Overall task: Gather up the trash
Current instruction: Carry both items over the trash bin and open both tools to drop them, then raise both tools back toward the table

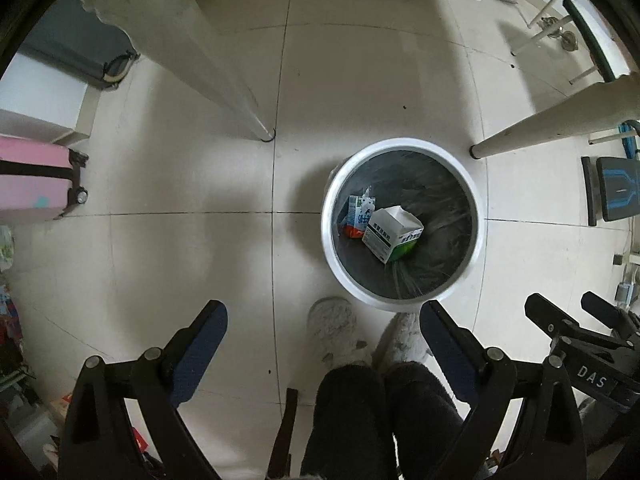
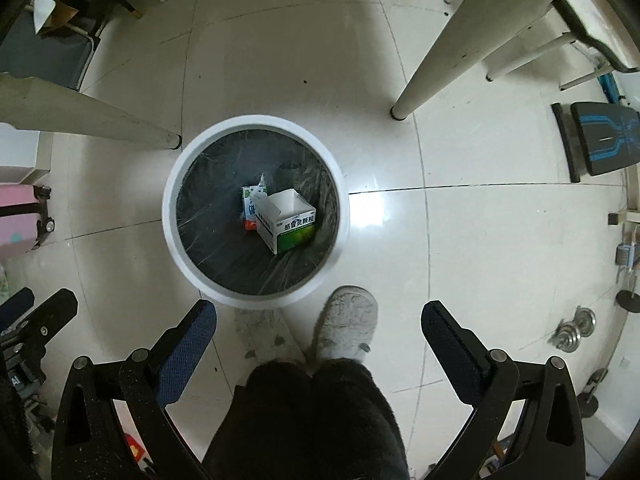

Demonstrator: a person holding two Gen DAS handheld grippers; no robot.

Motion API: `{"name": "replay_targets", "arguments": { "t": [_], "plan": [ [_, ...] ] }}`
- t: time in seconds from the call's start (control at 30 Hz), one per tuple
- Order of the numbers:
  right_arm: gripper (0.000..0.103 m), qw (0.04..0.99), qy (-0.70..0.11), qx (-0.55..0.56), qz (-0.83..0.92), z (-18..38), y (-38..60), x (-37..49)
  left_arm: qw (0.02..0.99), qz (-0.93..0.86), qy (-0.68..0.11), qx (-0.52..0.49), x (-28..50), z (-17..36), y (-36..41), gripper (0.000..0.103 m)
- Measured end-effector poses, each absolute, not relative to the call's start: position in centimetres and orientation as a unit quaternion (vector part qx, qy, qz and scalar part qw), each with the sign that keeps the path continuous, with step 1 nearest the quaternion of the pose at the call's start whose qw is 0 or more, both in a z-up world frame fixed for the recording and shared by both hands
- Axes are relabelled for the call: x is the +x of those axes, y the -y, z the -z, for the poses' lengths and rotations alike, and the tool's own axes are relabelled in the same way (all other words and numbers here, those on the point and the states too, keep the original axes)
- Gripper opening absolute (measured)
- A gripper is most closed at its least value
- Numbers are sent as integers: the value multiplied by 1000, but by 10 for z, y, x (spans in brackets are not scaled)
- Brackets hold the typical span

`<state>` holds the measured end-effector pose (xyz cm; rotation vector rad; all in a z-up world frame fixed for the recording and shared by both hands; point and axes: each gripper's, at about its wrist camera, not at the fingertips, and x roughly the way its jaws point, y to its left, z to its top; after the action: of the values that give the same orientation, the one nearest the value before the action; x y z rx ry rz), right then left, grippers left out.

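Note:
A round white trash bin [image 1: 332, 184] with a dark liner stands on the tiled floor; it also shows in the right wrist view [image 2: 176, 172]. Inside lie an open white and green box [image 1: 392, 236] [image 2: 286, 222] and a small blue and white carton [image 1: 360, 210] [image 2: 252, 198]. My left gripper [image 1: 324, 316] is open and empty, high above the floor, with the bin ahead and to the right. My right gripper [image 2: 320, 312] is open and empty above the bin's near side. The right gripper also shows in the left wrist view [image 1: 576, 312].
The person's slippered feet [image 2: 348, 328] and dark trousers [image 1: 384, 412] stand just near the bin. White table legs [image 1: 240, 92] [image 2: 432, 64] flank the bin. A pink suitcase [image 1: 32, 180] is at the left, a black and blue bench [image 2: 600, 140] and dumbbells [image 2: 576, 330] at the right.

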<state>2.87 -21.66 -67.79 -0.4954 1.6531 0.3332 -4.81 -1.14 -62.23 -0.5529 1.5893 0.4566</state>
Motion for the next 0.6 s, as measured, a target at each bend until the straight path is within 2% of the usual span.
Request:
{"name": "replay_targets", "arguments": {
  "t": [0.17,0.6],
  "plan": [
    [103,641,-721,-217,-151,631,215,22,649,-202,-692,-245,-52,579,12,98],
    [103,652,-709,-203,-174,465,196,-1,664,-214,-671,-251,-74,439,11,98]
  ]
}}
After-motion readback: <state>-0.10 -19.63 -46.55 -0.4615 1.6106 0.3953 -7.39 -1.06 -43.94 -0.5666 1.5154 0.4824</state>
